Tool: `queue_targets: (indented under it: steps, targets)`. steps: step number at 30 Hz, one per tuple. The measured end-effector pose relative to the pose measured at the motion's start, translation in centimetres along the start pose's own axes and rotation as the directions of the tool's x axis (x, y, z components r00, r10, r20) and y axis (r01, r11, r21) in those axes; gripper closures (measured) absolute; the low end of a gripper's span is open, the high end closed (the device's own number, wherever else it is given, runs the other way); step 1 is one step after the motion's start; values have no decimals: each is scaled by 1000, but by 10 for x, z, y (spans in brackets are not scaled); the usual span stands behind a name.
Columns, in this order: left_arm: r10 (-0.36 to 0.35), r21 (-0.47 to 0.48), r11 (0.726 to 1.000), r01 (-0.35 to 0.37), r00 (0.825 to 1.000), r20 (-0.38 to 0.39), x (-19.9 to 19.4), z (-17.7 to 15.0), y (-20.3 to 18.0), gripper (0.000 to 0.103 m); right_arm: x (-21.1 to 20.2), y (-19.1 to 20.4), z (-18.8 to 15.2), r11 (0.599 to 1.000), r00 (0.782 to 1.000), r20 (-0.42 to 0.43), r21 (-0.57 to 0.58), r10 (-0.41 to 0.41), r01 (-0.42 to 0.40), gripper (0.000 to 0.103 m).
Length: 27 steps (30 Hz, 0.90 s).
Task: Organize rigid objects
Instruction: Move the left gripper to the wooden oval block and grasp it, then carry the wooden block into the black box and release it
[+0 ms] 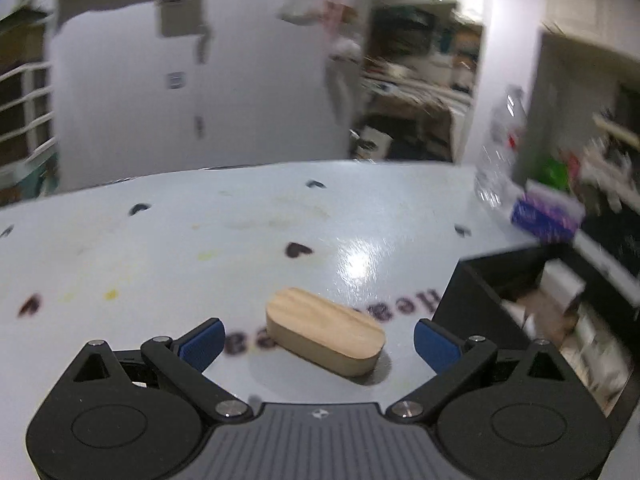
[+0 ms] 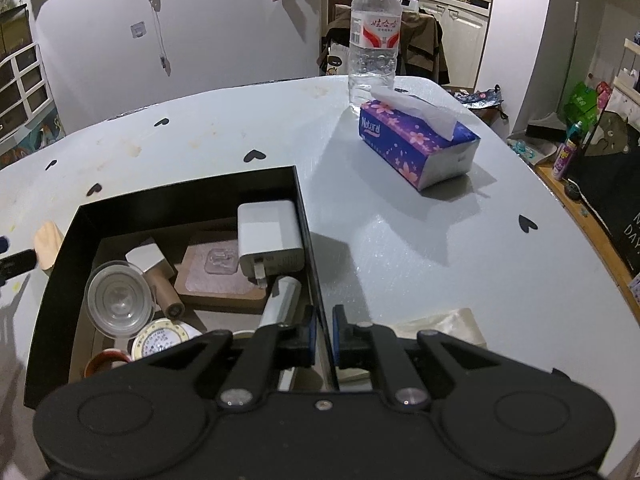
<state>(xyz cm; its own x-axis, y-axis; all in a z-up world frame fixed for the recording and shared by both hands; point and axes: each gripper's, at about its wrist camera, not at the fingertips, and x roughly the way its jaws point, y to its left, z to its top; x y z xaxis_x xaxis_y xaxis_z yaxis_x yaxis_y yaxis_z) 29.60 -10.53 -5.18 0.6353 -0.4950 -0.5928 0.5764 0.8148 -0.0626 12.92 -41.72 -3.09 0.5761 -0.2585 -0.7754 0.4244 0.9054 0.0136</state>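
Left tongs (image 1: 318, 342) stand wide, blue pads (image 1: 202, 344) well apart and touching nothing. The block (image 1: 326, 330), an oval wooden piece, lies flat on the surface (image 1: 160, 248) just ahead, between the lines of the two pads. I see bare surface to its left and beyond it. To its right the box (image 1: 480, 280) stands near, its black wall the nearest obstacle on that side. The left view is blurred toward the edges.

Right tongs (image 2: 324, 336) are pinched narrow on the box's right wall (image 2: 310, 240), one pad inside, one outside. Inside the box: a white charger (image 2: 270, 236) against that wall, a metal cylinder (image 2: 280, 300) just below it, a clear hook on a brown card (image 2: 218, 270), a clear cup (image 2: 118, 300), a wooden stamp (image 2: 158, 276), a round tin (image 2: 162, 340), and a red-rimmed item at the near corner that I cannot identify. The block's end shows just past the left wall, outside the box.

Right of the box the surface lies open up to a tissue pack (image 2: 418, 142), with a bottle (image 2: 374, 36) upright touching or just behind it near the far edge. A pale cloth (image 2: 440, 324) lies by the right tongs.

Surface is pale grey, glossy, with black heart marks and yellowish stains. White walls behind, a doorway to a cluttered kitchen, shelves at right.
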Motion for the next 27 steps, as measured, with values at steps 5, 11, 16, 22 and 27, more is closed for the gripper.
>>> queue_targets:
  steps: [5,11,16,22,27]
  targets:
    - [-63,135,989,67,997,-35,29,6,5,3,-1,-2,0,1000,1000,3,17,5,-5,95]
    - [-92,239,964,114,991,-102,51,3,0,3,-1,-3,0,999,1000,3,31,8,-8,95]
    - [-74,263,960,100,991,-110,61,0,-3,15,-1,-5,1,999,1000,1,51,12,-12,95]
    - [-57,177,981,75,993,-104,58,1,2,15,-1,-4,0,999,1000,3,48,15,-15,95]
    - [-66,74,995,71,996,-60,28,7,3,15,-1,-6,0,998,1000,4,53,21,-21,95]
